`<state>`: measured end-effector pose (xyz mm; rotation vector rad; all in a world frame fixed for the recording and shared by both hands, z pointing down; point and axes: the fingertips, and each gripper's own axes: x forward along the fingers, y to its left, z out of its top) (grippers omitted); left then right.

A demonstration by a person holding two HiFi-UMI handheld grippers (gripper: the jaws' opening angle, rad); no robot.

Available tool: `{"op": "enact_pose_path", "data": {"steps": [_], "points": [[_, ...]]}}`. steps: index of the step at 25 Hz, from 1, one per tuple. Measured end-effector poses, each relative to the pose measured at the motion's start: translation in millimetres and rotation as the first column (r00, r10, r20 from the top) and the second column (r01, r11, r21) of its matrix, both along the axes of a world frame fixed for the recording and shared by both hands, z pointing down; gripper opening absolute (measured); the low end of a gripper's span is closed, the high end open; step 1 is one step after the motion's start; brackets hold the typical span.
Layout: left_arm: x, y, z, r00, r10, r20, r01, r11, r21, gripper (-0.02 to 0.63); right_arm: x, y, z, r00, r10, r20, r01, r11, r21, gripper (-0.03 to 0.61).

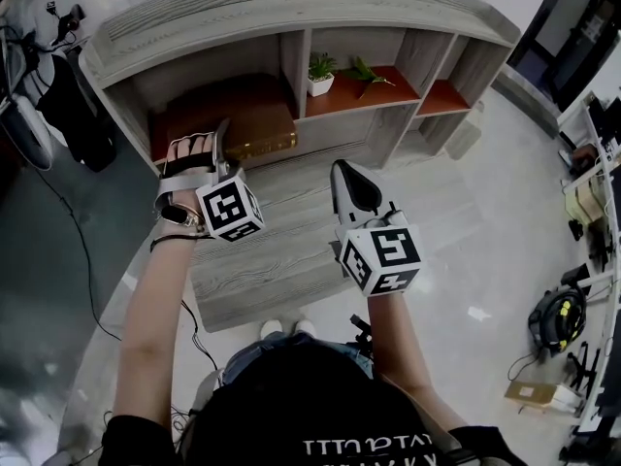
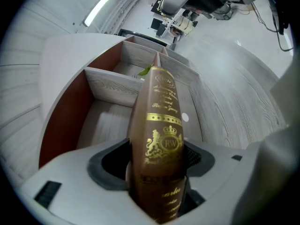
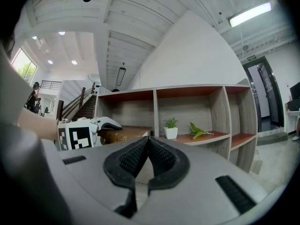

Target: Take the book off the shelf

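Nearest the viewer, the right tool (image 3: 149, 142) hangs in front of the shelf (image 1: 291, 8) with its jaws pressed together on nothing, clear of every shelf edge. Ahead and to its left, the left tool (image 1: 221, 146) reaches to the front edge of the shelf's left compartment. There its jaws pinch the spine end of the book (image 2: 159, 125), a brown volume with gold lettering that fills the gap between the pads. The book lies flat on the compartment floor, its near end at the front edge, and most of its length seems to lie inside. Farther along, in the middle compartment, stand a small potted plant (image 1: 320, 74) and a green sprig (image 1: 371, 72), well apart from the book. Progress, as judged: the grasp appears made; drawing the book out past the front edge remains.
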<state>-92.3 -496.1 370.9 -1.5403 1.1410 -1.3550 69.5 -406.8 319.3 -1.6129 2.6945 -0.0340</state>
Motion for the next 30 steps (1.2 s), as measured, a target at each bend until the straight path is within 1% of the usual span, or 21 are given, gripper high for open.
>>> {"op": "enact_pose_path", "data": {"steps": [7, 15, 23, 30], "points": [[6, 11, 0, 1.000, -0.010, 0.005, 0.010, 1.000, 0.009, 0.299, 11, 8, -3, 1.000, -0.008, 0.006, 0.008, 1.000, 0.003, 0.015], [17, 25, -5, 0.999, -0.029, 0.015, 0.028, 0.999, 0.043, 0.270, 20, 13, -2, 0.999, -0.026, 0.026, 0.026, 1.000, 0.000, 0.015], [27, 50, -14, 0.998, -0.053, 0.022, 0.051, 0.996, 0.073, 0.249, 25, 28, 6, 0.997, -0.064, 0.050, 0.064, 0.998, -0.006, 0.015], [42, 74, -23, 0.999, -0.046, 0.009, 0.045, 0.994, 0.103, 0.238, 38, 37, 10, 0.996, -0.057, 0.073, 0.058, 0.998, -0.008, 0.015]]}}
